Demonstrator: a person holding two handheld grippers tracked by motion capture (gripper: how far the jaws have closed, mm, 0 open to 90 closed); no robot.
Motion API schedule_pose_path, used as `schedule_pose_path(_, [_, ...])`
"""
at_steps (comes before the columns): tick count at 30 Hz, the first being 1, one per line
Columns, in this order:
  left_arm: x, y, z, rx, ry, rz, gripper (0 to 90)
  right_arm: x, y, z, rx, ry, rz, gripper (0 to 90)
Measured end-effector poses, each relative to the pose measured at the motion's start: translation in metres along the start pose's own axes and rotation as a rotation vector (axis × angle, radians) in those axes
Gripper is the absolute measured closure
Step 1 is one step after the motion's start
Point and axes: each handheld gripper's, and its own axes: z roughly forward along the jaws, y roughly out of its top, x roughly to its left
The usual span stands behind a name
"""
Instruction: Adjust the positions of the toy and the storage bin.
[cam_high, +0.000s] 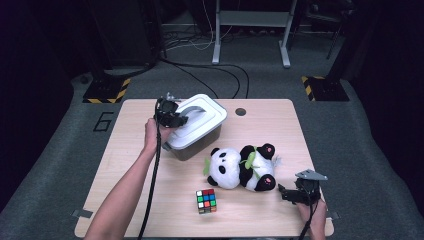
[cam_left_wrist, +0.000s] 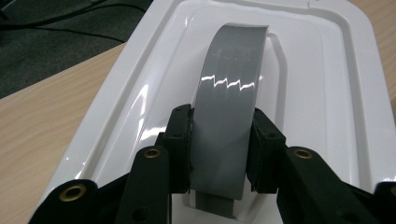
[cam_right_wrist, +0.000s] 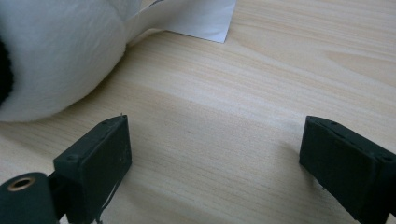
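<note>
A white-lidded storage box (cam_high: 202, 131) stands at the back left of the table, its grey arched handle (cam_high: 193, 111) on top. My left gripper (cam_high: 172, 119) is at the lid's left end. In the left gripper view the two black pads (cam_left_wrist: 180, 144) press the sides of the grey handle (cam_left_wrist: 229, 107) above the white lid (cam_left_wrist: 322, 70). My right gripper (cam_high: 289, 194) rests low near the table's front right, open. In the right gripper view its jaws stand wide apart over bare wood (cam_right_wrist: 217, 154), with the panda's white plush (cam_right_wrist: 51, 56) to the upper left.
A plush panda (cam_high: 240, 167) lies on its back mid-table, just left of my right gripper. A Rubik's cube (cam_high: 206, 200) sits near the front edge. A round grommet hole (cam_high: 241, 112) marks the table's back. The panda's white tag (cam_right_wrist: 201, 16) lies on the wood.
</note>
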Motion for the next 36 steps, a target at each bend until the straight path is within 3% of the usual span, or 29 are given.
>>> schedule_pose_path(11, [-0.008, 0.008, 0.012, -0.015, -0.040, 0.012, 66.6, 0.000, 0.000, 0.000, 0.000, 0.001, 0.000, 8.3])
schedule_pose_path(17, [-0.013, 0.015, 0.019, -0.020, -0.044, 0.036, 66.9, 0.000, 0.000, 0.000, -0.001, -0.001, 0.001, 8.8])
schedule_pose_path(29, [-0.017, 0.022, 0.028, -0.035, -0.059, 0.028, 66.6, 0.000, 0.000, 0.000, -0.001, -0.003, 0.002, 9.0])
schedule_pose_path(33, [-0.016, 0.023, 0.029, -0.033, -0.057, 0.049, 66.6, 0.000, 0.000, 0.000, -0.002, -0.004, 0.003, 9.2])
schedule_pose_path(36, [-0.017, 0.023, 0.030, -0.041, -0.060, 0.036, 66.2, 0.000, 0.000, 0.000, -0.002, -0.004, 0.004, 9.3])
